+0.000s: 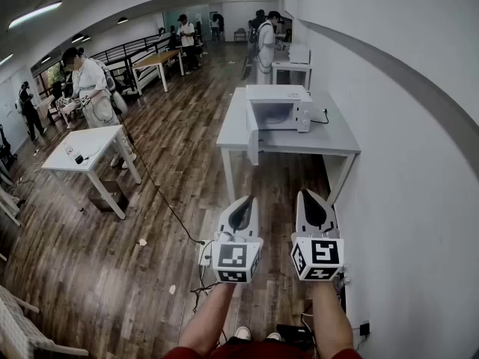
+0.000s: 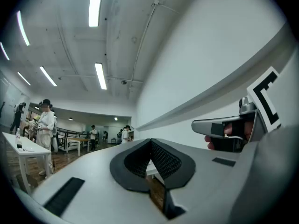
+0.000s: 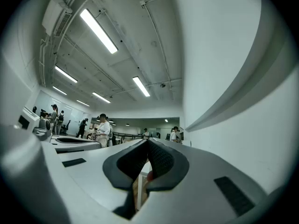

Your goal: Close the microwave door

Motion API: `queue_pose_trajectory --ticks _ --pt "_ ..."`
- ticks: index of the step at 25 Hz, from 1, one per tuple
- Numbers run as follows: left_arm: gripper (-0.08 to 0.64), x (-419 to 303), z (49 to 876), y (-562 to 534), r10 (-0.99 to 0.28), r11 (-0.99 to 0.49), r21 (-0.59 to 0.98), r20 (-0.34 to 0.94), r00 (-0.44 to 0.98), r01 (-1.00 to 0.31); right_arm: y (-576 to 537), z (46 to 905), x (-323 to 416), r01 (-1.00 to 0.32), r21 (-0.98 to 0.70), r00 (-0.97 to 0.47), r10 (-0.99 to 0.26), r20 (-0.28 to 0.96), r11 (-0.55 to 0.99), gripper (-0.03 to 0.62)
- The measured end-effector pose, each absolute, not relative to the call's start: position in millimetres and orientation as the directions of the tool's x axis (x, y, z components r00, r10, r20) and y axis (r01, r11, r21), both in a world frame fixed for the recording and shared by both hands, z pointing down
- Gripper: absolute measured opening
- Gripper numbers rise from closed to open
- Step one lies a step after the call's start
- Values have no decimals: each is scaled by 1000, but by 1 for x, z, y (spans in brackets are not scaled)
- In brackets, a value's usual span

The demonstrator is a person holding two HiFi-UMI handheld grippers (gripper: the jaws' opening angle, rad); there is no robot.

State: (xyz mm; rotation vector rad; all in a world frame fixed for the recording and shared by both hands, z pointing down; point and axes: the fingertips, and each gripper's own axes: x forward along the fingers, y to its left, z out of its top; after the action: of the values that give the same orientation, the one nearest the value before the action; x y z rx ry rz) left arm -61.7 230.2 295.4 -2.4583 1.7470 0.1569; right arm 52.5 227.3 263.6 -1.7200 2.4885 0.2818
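Wood-floored room: microwave (image 1: 278, 112) on a table (image 1: 338, 137) well ahead of both grippers, door (image 1: 253, 139) swung open. Left gripper (image 1: 245, 202) and right gripper (image 1: 308, 195) closed, empty; closing not yet begun

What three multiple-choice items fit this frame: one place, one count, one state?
1. Where does the microwave stand?
A) on the grey table
B) on a shelf
C) on a cart

2. How many tools show in the head view?
A) one
B) two
C) three

3. The microwave's door is:
A) shut
B) open
C) missing

Answers:
1 A: the microwave sits on the grey tabletop.
2 B: the left tool and the right tool show side by side, well short of the table.
3 B: the door stands swung out from the cavity.
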Motion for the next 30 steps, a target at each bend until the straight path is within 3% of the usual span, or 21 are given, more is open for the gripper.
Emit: queue_pose_trajectory --ticks 30 --pt "26 -125 293 217 -924 -332 -24 -193 330 -943 226 258 1 -951 113 -308 -921 -237 289 26"
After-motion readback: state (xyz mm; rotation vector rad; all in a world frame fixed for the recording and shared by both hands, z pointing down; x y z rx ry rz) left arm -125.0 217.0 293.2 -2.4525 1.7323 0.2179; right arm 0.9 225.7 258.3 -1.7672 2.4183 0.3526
